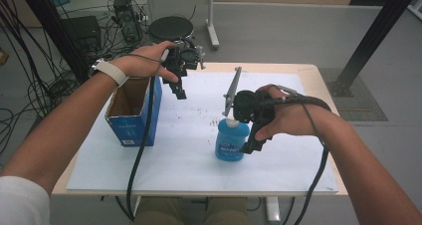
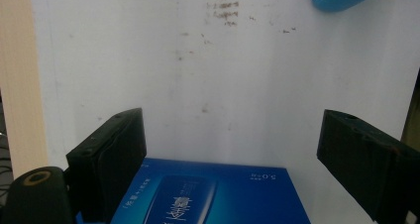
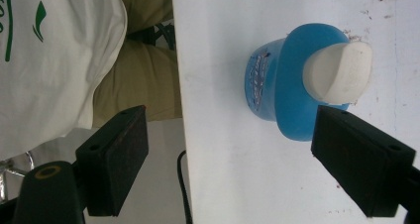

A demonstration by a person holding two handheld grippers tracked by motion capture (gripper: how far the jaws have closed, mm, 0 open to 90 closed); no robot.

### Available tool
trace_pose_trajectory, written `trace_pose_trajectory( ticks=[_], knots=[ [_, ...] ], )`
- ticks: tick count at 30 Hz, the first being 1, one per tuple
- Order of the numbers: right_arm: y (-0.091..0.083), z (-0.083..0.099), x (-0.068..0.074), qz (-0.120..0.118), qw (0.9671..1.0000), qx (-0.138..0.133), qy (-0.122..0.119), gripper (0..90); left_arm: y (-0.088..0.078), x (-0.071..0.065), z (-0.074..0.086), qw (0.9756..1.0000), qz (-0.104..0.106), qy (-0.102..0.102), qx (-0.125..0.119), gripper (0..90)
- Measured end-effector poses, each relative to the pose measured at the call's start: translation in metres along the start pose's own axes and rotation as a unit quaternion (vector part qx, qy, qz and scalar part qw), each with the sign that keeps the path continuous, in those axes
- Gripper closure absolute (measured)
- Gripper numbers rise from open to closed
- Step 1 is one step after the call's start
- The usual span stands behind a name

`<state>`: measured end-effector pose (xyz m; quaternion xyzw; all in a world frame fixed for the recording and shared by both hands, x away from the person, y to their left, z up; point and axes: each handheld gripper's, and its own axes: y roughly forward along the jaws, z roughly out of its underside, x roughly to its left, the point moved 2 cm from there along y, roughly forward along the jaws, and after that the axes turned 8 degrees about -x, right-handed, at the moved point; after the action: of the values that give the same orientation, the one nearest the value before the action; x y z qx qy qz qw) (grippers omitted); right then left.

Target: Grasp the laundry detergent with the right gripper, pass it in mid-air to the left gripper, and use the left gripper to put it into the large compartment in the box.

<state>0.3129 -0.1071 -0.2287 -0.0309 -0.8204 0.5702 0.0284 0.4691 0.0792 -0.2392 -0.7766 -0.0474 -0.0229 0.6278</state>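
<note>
A blue bottle [image 1: 232, 141] with a white cap [image 1: 229, 123] stands upright on the white sheet [image 1: 194, 155], right of centre. My right gripper [image 1: 251, 148] hangs just to its right, jaws pointing down toward the person. In the right gripper view the gripper [image 3: 230, 120] is open with nothing between its jaws, and the bottle [image 3: 285, 85] lies just beyond the right jaw. My left gripper [image 1: 179, 92] hovers at the far right corner of an open blue carton [image 1: 132, 113]. In the left gripper view the gripper [image 2: 230, 130] is open and empty above the carton's side [image 2: 213, 196].
The white sheet covers most of a pale wooden table [image 1: 313, 73]. Small dark crumbs [image 1: 209, 119] dot the sheet near its middle. A round black stool [image 1: 170, 28] and tangled cables [image 1: 47, 80] lie beyond the table's far edge. The person's lap [image 3: 133, 75] is at the near edge.
</note>
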Motion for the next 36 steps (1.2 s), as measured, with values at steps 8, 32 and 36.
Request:
trace_pose_trajectory(
  ticks=[8,32,36],
  knots=[
    [-0.001,0.001,-0.002,0.005,1.0,-0.005,0.002,13.7,0.0,0.0,0.0,1.0,-0.001,0.002,0.002,11.1],
    [-0.006,0.016,-0.017,0.029,0.9984,-0.047,-0.011,10.0,-0.001,-0.005,-0.004,1.0,-0.004,-0.002,0.003,10.6],
    [-0.007,0.022,-0.021,0.031,0.9976,-0.061,-0.009,9.8,-0.002,-0.006,-0.006,1.0,-0.004,-0.005,-0.001,10.7]
  ],
)
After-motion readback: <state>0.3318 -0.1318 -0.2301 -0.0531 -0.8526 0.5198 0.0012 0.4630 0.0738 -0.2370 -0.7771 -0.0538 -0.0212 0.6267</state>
